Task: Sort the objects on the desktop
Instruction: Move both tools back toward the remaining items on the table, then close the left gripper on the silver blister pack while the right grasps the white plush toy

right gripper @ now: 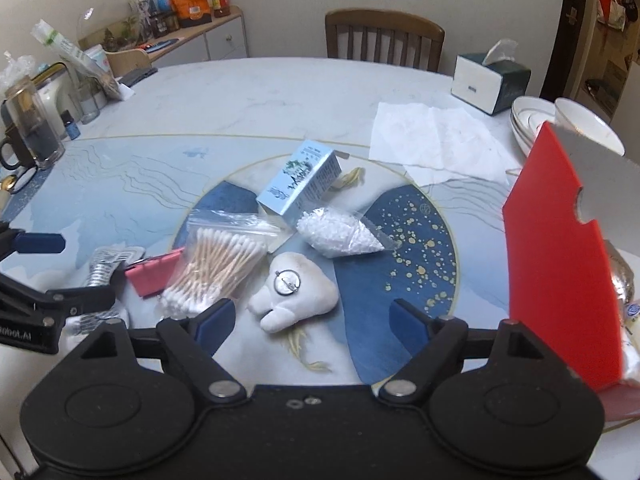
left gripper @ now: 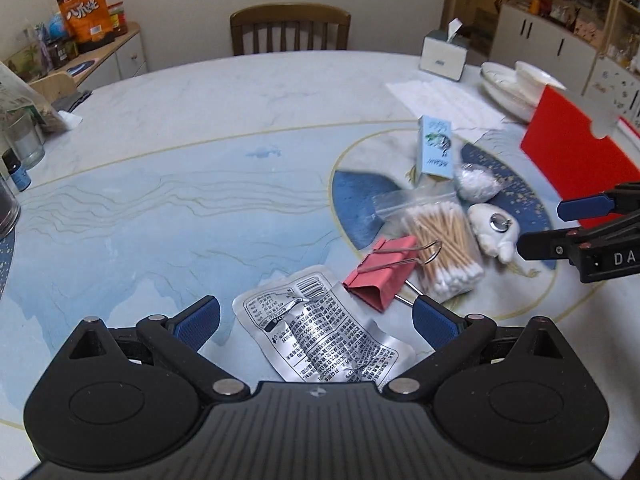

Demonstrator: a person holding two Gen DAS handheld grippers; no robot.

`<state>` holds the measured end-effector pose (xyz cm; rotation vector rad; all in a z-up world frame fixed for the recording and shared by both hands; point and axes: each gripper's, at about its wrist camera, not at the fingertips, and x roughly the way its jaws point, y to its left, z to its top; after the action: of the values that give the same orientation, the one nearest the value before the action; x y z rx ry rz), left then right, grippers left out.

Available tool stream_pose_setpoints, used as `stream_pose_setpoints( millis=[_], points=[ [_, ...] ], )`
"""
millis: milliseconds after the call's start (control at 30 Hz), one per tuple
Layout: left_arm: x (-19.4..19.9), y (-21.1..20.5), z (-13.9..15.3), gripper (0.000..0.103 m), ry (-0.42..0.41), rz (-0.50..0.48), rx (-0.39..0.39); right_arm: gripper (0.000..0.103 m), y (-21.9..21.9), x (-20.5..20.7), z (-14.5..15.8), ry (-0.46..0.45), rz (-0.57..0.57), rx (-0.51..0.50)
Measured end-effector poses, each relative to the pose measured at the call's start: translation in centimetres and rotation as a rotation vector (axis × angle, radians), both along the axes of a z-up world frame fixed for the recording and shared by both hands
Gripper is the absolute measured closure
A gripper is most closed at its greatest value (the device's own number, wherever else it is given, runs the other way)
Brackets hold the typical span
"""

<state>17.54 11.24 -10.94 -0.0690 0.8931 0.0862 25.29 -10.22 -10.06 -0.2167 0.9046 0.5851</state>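
Observation:
A silver foil packet [left gripper: 320, 332] lies between the open fingers of my left gripper [left gripper: 316, 324]. Beside it lie a pink binder clip [left gripper: 380, 276], a bag of cotton swabs [left gripper: 440, 240], a white plush toy [left gripper: 494, 230], a bag of white beads [left gripper: 476, 182] and a light blue box [left gripper: 434, 148]. My right gripper [right gripper: 312, 320] is open and empty, just in front of the plush toy [right gripper: 294, 294]. The swabs [right gripper: 218, 268], the beads [right gripper: 340, 234], the box [right gripper: 298, 188] and the clip [right gripper: 150, 276] lie beyond it. The left gripper also shows in the right wrist view [right gripper: 60, 268].
A red box [right gripper: 560, 264] stands open at the right. Bowls [right gripper: 560, 124], a tissue box [right gripper: 488, 80] and paper towels [right gripper: 432, 140] sit at the far right. Jars and bottles [right gripper: 36, 128] crowd the left edge. A chair [left gripper: 290, 28] stands behind the table.

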Motion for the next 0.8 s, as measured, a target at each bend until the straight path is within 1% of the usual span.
stream_pose_setpoints(
  millis=[100, 233, 300, 433, 633, 767, 800],
  points=[
    [0.3, -0.1, -0.4, 0.0, 0.015, 0.019, -0.005, 0.019, 0.4, 0.6, -0.6, 0.007, 0.007, -0.007],
    [0.5, 0.4, -0.8, 0.0, 0.038, 0.054, -0.019, 0.019, 1.1, 1.0, -1.2, 0.006, 0.048, -0.034],
    [0.5, 0.8, -1.2, 0.0, 0.057, 0.077, -0.03, 0.022, 1.4, 1.3, -1.6, 0.009, 0.059, -0.053],
    [0.6, 1.3, -1.8, 0.001, 0.084, 0.11, -0.063, 0.023, 1.8, 1.9, -2.0, 0.025, 0.077, -0.05],
    [0.5, 1.3, -2.0, 0.005, 0.089, 0.124, -0.063, 0.029, 2.5, 2.2, -2.5, 0.04, 0.114, -0.055],
    [0.6, 1.1, -1.7, 0.015, 0.091, 0.12, -0.047, 0.031, 2.6, 2.1, -2.7, 0.043, 0.127, -0.054],
    [0.8, 1.1, -1.7, 0.018, 0.094, 0.119, -0.04, 0.034, 2.6, 2.1, -2.6, 0.042, 0.132, -0.055]
  ],
)
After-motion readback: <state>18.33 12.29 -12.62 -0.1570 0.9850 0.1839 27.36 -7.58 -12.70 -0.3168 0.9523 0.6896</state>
